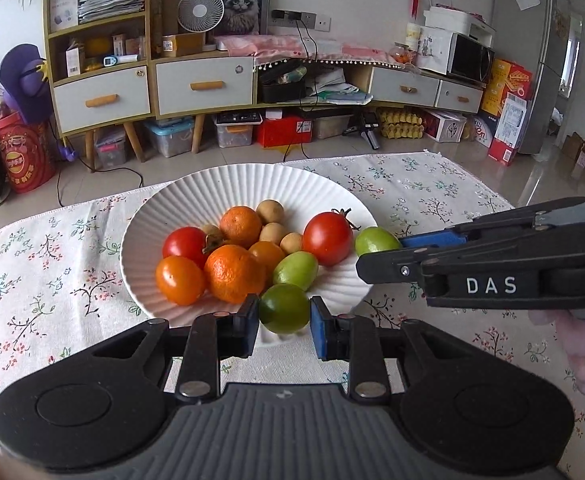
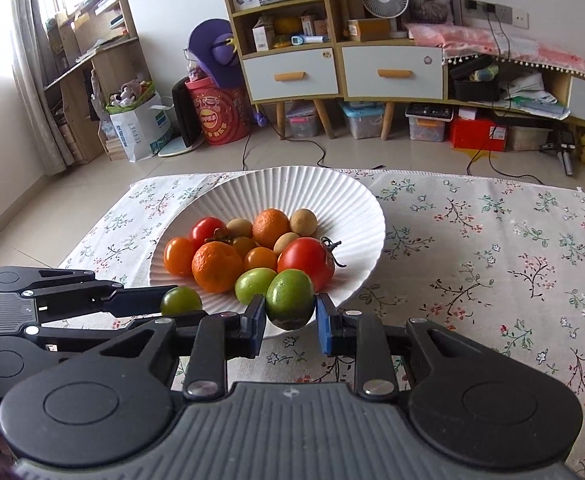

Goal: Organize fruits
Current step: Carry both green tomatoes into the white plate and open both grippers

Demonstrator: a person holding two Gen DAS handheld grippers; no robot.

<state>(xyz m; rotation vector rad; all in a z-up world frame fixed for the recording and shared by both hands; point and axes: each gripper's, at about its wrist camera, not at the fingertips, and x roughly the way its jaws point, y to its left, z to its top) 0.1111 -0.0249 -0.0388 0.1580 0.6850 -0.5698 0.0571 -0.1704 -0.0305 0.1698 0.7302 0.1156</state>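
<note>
A green fruit (image 1: 284, 309) is clamped between the blue pads of the left gripper (image 1: 284, 326), the jaws drawn in narrow against its two sides; it is held over the near rim of the white ribbed plate (image 1: 228, 188). Seen from the right wrist, this same gripper is found at 9 o'clock, its fruit just off the plate's near-left rim.

A second green fruit (image 2: 291, 299), darker on its underside, is gripped the same way by the right gripper (image 2: 290, 322), with both pads pressed to its flanks. In the left wrist view it is seen at the plate's 3 o'clock rim, just beside the large red tomato (image 1: 327, 238).

On the plate, a third green fruit (image 1: 295, 270) is lain at about 5 o'clock. Two mandarins (image 1: 234, 274) are set near the centre, an orange tomato (image 1: 180, 280) at 8 o'clock and a smaller red tomato (image 1: 184, 245) at 9 o'clock. Several small tan fruits (image 1: 270, 212) are clustered toward 12 o'clock.

The plate is stood on a floral tablecloth (image 1: 432, 192). Beyond it, at 12 o'clock, a low cabinet (image 1: 204, 84) with drawers is seen against the wall.
</note>
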